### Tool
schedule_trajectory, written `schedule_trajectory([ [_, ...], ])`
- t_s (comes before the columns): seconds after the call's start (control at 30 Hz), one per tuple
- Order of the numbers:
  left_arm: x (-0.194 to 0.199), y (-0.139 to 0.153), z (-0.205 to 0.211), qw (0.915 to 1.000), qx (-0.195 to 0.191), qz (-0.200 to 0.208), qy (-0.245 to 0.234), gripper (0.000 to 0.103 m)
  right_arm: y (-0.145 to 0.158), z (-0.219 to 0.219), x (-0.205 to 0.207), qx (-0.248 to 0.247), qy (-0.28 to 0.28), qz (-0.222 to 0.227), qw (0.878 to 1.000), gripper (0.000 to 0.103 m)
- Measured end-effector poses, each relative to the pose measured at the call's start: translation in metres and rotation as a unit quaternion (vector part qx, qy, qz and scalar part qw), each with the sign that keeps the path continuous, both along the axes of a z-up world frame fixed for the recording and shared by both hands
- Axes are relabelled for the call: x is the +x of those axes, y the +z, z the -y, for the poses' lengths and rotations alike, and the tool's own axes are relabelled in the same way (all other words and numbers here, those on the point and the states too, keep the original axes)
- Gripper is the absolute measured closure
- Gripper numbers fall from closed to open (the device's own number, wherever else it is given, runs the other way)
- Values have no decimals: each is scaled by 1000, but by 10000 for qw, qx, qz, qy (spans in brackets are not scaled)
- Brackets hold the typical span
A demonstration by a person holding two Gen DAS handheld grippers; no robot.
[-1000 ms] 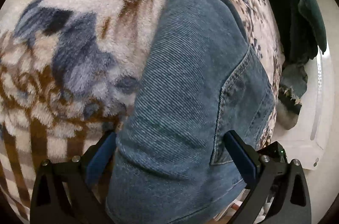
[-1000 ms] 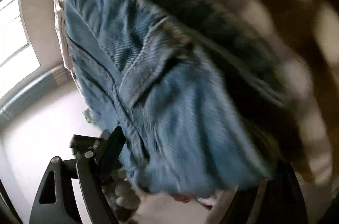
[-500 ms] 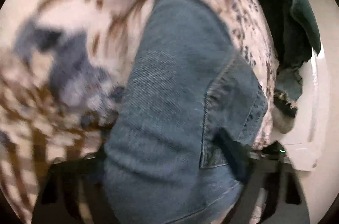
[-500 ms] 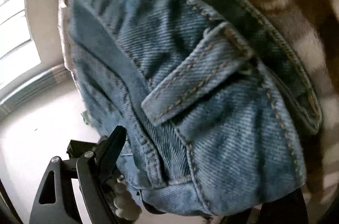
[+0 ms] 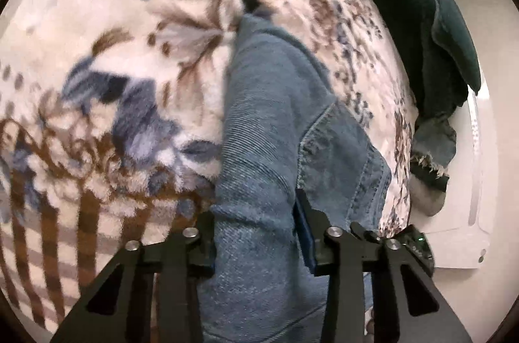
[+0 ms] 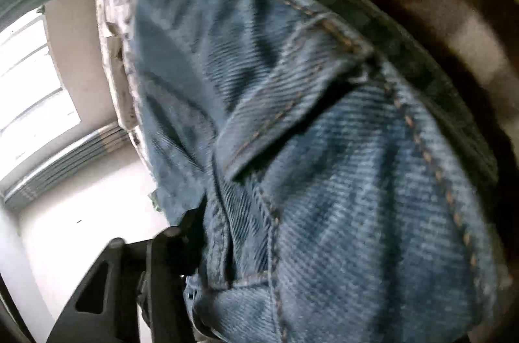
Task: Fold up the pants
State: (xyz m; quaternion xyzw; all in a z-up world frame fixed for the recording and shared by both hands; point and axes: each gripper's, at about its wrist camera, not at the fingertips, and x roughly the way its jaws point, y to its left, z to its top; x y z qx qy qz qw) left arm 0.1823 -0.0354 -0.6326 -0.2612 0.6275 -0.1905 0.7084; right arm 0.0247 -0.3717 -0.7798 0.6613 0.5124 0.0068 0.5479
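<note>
Blue denim pants lie folded lengthwise on a fleece blanket, back pocket facing up. My left gripper has closed in on the near end of the denim, which fills the gap between the fingers. In the right wrist view the pants fill the frame, with waistband and belt loop close up. My right gripper has its left finger pressed against the denim; the right finger is hidden under the cloth.
Dark green clothing is piled at the blanket's far right edge. A white surface lies beyond it. A bright window and pale floor are at the left in the right wrist view.
My left gripper's fingers have closed from wide apart onto the denim. My right gripper has moved in closer to the waistband, and its left finger now touches the cloth.
</note>
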Motion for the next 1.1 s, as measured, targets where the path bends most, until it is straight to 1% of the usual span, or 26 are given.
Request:
schedule_trajectory([
  [0.03, -2, 4, 1, 10000, -85, 45, 18, 79, 8, -1, 0, -51, 45, 34, 10000, 58],
  [0.07, -2, 10, 1, 9998, -153, 88, 50, 80, 15, -5, 1, -105, 81, 88, 9999, 60],
  [0.17, 1, 34, 5, 9992, -247, 299, 124, 81, 40, -2, 6, -175, 102, 295, 9994, 63],
  [0.2, 3, 41, 5, 9989, -286, 351, 156, 81, 49, 2, 9, -208, 124, 382, 9990, 64],
  [0.23, 6, 50, 6, 9984, -331, 414, 188, 81, 62, 18, 11, -220, 141, 490, 9985, 64],
  [0.37, 18, 81, 9, 9969, -409, 640, 228, 81, 100, 21, 31, -326, 292, 849, 9954, 66],
  [0.43, 27, 96, 10, 9959, -407, 759, 258, 81, 113, 25, 39, -370, 365, 970, 9939, 66],
  [0.47, 31, 103, 9, 9954, -427, 806, 302, 81, 115, 40, 41, -350, 366, 1035, 9933, 66],
  [0.5, 36, 110, 8, 9946, -456, 860, 347, 81, 120, 41, 57, -339, 391, 1094, 9927, 66],
  [0.6, 59, 129, 2, 9919, -591, 1004, 502, 81, 150, 46, 92, -434, 512, 1315, 9891, 66],
  [0.63, 71, 135, -1, 9909, -625, 1061, 546, 81, 160, 40, 118, -479, 527, 1391, 9877, 66],
  [0.77, 131, 156, -9, 9866, -745, 1320, 604, 81, 188, 35, 169, -591, 545, 1693, 9823, 66],
  [0.8, 156, 162, -13, 9850, -762, 1426, 604, 81, 194, 33, 186, -613, 538, 1756, 9811, 66],
  [0.83, 170, 165, -15, 9842, -763, 1480, 602, 81, 199, 30, 208, -645, 513, 1840, 9795, 66],
  [0.87, 201, 167, -21, 9826, -781, 1570, 610, 81, 201, 26, 231, -671, 499, 1914, 9779, 66],
  [0.9, 219, 168, -24, 9818, -785, 1618, 616, 81, 204, 21, 261, -723, 481, 1989, 9762, 66],
  [0.97, 269, 167, -33, 9797, -777, 1737, 632, 81, 208, 13, 311, -755, 439, 2133, 9731, 66],
  [1.07, 345, 161, -49, 9769, -728, 1903, 644, 81, 203, -4, 397, -828, 431, 2320, 9682, 66],
  [1.1, 377, 159, -55, 9756, -662, 1993, 642, 81, 200, -11, 432, -844, 429, 2362, 9671, 66],
])
